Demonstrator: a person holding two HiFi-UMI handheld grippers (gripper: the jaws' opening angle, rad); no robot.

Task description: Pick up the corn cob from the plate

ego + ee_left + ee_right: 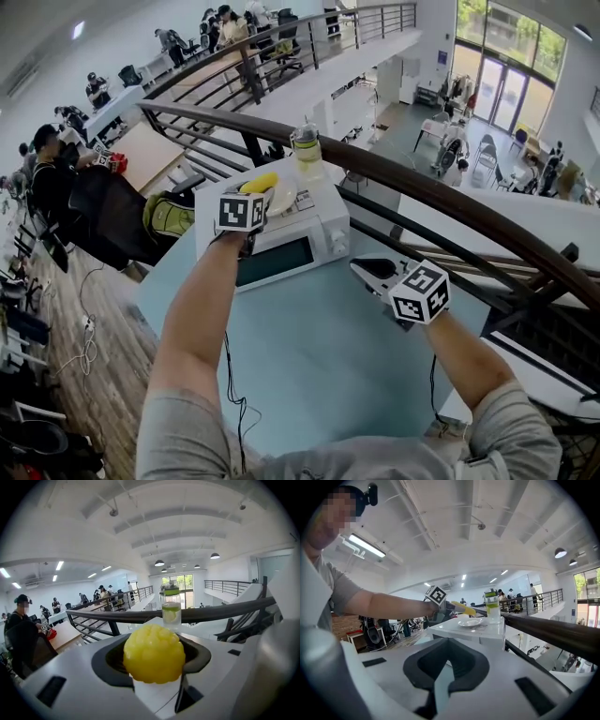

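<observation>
Had the corn cob (153,653) clamped between the jaws of the left gripper (154,660), just above the plate (469,622) on the microwave (281,253). Held the right gripper (445,667) aside, jaws together on nothing. Looked light, stiff and knobbly, perhaps slick; seemed safest gripped across the thick middle. Could not see the cob's far length end-on, nor how squarely the pads sat.
</observation>
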